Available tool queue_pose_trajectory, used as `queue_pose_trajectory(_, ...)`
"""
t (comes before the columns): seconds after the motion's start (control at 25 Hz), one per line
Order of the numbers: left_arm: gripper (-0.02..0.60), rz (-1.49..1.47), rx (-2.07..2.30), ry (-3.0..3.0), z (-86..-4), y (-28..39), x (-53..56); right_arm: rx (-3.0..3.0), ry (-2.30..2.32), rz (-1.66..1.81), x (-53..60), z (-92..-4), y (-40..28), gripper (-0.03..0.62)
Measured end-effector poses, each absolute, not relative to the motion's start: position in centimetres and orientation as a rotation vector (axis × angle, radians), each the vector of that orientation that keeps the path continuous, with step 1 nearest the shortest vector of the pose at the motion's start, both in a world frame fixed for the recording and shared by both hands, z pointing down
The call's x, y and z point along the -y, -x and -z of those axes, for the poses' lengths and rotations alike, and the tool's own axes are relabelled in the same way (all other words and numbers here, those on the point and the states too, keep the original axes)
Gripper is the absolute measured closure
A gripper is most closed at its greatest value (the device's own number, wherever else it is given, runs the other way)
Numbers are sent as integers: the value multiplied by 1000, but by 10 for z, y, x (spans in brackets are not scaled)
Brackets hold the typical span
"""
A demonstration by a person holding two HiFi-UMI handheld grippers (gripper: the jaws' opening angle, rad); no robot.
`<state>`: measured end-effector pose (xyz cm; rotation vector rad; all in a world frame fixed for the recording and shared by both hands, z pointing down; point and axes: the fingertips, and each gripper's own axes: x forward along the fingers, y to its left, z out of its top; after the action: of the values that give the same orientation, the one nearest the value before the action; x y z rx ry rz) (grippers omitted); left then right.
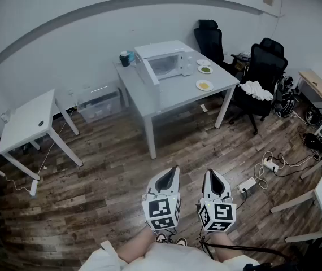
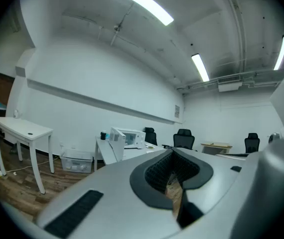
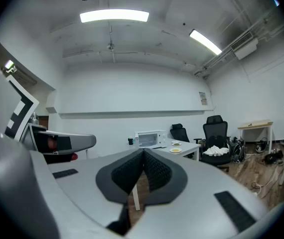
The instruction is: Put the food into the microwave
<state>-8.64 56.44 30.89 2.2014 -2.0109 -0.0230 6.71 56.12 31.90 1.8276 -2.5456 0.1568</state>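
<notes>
Food (image 1: 204,85) sits on small round plates (image 1: 205,69) at the right end of the grey table (image 1: 178,97), far across the room from me, just right of the microwave (image 1: 166,61), whose door (image 1: 147,72) hangs open toward the left. From my fingers it lies straight ahead and a little right, well apart, so I judge the right gripper (image 1: 210,176) the slightly nearer one. The plates are round, so I see no long axis to line up on; what matters is coming at a rim from the near edge of the table. Both grippers are held level near my body, the left gripper (image 1: 172,174) beside the right. Each gripper view shows its ribbed pads pressed together with nothing between them, so I read both as closed and empty. A dark cup (image 1: 126,58) stands at the far left corner of the table. The top looks flat and otherwise bare. Between me and it is wooden floor (image 1: 104,174), with a power strip (image 1: 246,184) and cables on the right, office chairs (image 1: 265,61) beyond the table, and a white side table (image 1: 28,123) on the left.
</notes>
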Motion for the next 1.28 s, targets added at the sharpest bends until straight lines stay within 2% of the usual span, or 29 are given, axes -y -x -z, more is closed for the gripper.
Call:
queue_pose_trajectory(1.0, 272, -39, 1957, -2221, -330, 139, -521, 2512, -1945, -257, -532, -335, -34, 576)
queue_pose_trajectory(1.28, 272, -18, 1905, -2225, -338, 128, -495, 2487, -1941, -221, -510, -336, -36, 576)
